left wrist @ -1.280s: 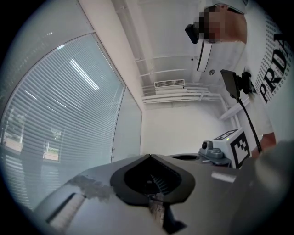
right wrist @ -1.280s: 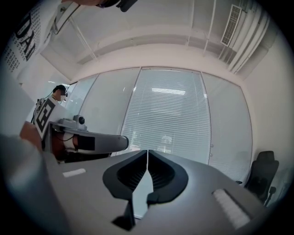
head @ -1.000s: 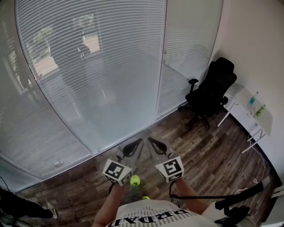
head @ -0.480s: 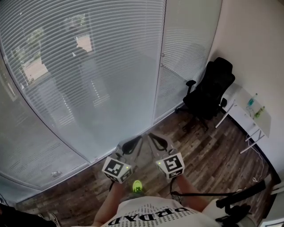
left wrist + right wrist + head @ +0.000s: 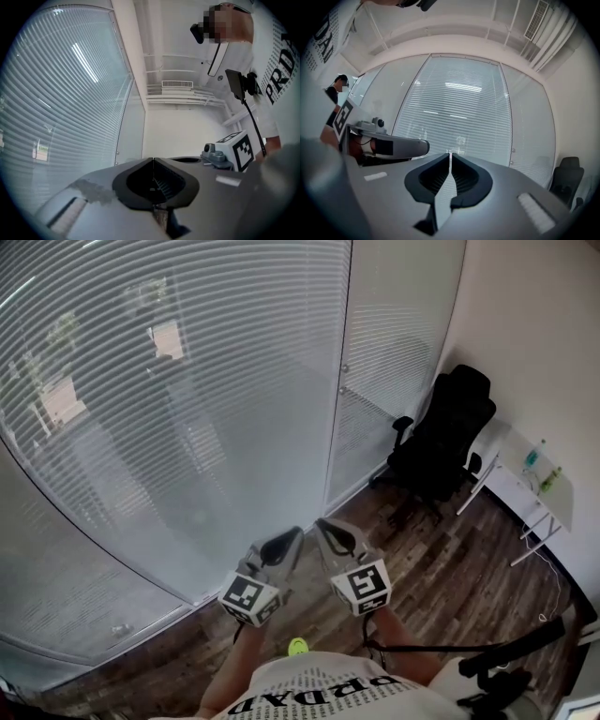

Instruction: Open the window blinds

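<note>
Upper left and centre of head view, window blinds [image 5: 187, 381]: lowered to the floor line, horizontal slats close-set, pale daylight patches showing through at upper left; also filling the left of the left gripper view [image 5: 56, 93] and the centre of the right gripper view [image 5: 459, 112].
Left gripper [image 5: 286, 542]: lower centre of head view, pointed up-frame toward the foot of the blinds, not touching them; jaws pressed together with nothing between, seen in its own view [image 5: 153, 160].
Right gripper [image 5: 333, 532]: just right of the left one, tips angled toward it; jaws closed to a thin slit, tips meeting, nothing held [image 5: 450, 155].
Marker cubes: one at the rear of each gripper, left [image 5: 248, 599] and right [image 5: 363, 589], black-and-white squares facing up.
Vertical frame post [image 5: 337, 381]: right of centre, dividing the wide blind panel from a narrower one.
Office chair [image 5: 441, 437]: black, right of centre, on the floor near the narrow panel.
White table [image 5: 530, 488]: right edge, thin legs, small bottles [image 5: 534, 454] on top.
Floor [image 5: 450, 568]: dark wood planks, lower right.
Shirt [image 5: 328, 699]: white with black print, bottom centre.
</note>
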{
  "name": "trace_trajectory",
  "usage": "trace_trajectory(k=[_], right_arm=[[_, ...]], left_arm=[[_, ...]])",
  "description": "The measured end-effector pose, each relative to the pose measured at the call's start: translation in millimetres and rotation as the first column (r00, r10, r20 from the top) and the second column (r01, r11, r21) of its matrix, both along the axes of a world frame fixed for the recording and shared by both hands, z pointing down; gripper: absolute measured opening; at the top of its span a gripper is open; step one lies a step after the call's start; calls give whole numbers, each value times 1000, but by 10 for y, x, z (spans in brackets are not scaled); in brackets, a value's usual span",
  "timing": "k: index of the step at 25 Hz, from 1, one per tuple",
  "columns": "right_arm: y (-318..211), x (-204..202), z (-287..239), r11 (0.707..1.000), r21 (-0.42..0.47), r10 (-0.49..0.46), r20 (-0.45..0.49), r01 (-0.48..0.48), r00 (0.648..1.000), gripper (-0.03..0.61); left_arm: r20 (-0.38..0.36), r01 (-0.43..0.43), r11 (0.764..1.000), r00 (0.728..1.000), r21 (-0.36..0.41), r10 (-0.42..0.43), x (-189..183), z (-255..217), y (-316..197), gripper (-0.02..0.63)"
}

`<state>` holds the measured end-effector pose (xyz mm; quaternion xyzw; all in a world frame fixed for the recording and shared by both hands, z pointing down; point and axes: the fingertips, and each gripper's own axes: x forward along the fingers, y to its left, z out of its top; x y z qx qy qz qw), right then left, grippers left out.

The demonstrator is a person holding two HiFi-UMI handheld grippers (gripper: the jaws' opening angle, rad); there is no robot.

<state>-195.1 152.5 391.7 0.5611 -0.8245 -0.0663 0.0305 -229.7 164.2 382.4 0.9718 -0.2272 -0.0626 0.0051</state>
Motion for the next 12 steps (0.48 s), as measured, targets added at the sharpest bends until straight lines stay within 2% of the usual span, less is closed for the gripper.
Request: trace_trajectory(k=[4, 12], right_arm=[[-263, -56, -39, 1000, 5, 17, 9, -17, 1000, 21], [-442, -22, 46, 1000, -14, 2, 1, -2, 1000, 21]], left_arm=[[5, -11, 1000, 1000, -1, 11, -49, -23, -250, -5], [25, -47, 999, 999, -19, 47, 131, 106, -409, -6]])
